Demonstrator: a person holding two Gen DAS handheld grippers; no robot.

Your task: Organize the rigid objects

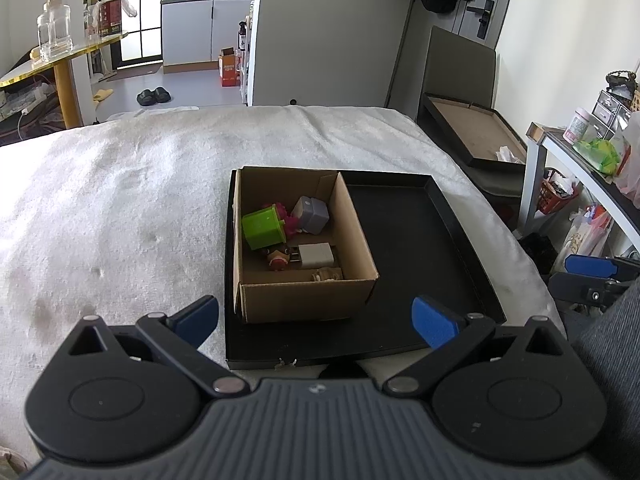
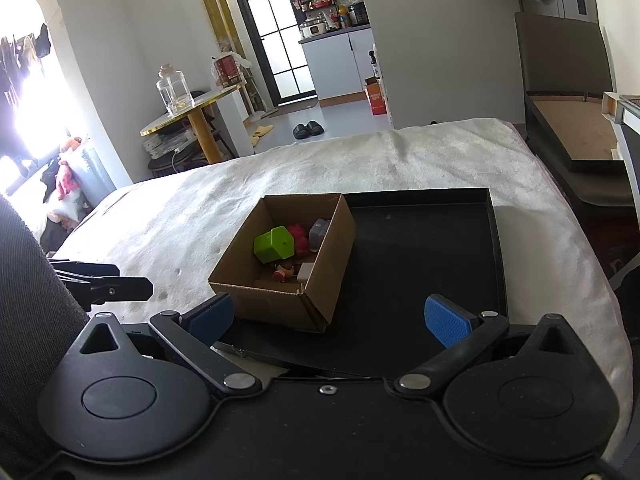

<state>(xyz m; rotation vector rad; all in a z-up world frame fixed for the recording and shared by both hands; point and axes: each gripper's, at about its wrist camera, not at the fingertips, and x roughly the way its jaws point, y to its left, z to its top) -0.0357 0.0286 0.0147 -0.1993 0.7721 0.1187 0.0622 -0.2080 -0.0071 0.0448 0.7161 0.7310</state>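
A brown cardboard box [image 1: 304, 300] [image 2: 280, 304] stands in the left part of a black tray [image 1: 416, 248] [image 2: 424, 248] on a white towel-covered bed. Inside lie a green block [image 1: 264, 227] [image 2: 274, 244], a grey block [image 1: 311, 214] [image 2: 318, 232], a magenta toy [image 1: 289, 222] [image 2: 298, 234], a white charger plug [image 1: 315, 255] [image 2: 306, 271] and a small figurine [image 1: 278, 259] [image 2: 283, 272]. My left gripper [image 1: 316, 320] is open and empty, just before the box. My right gripper [image 2: 330, 316] is open and empty at the tray's near edge.
The white towel [image 1: 120, 208] covers the bed around the tray. A dark chair holding a framed board [image 1: 472, 132] stands beyond the bed's right side. A cluttered side table [image 1: 592, 152] is at far right. A gold-edged table with glass jars [image 2: 180, 108] stands left.
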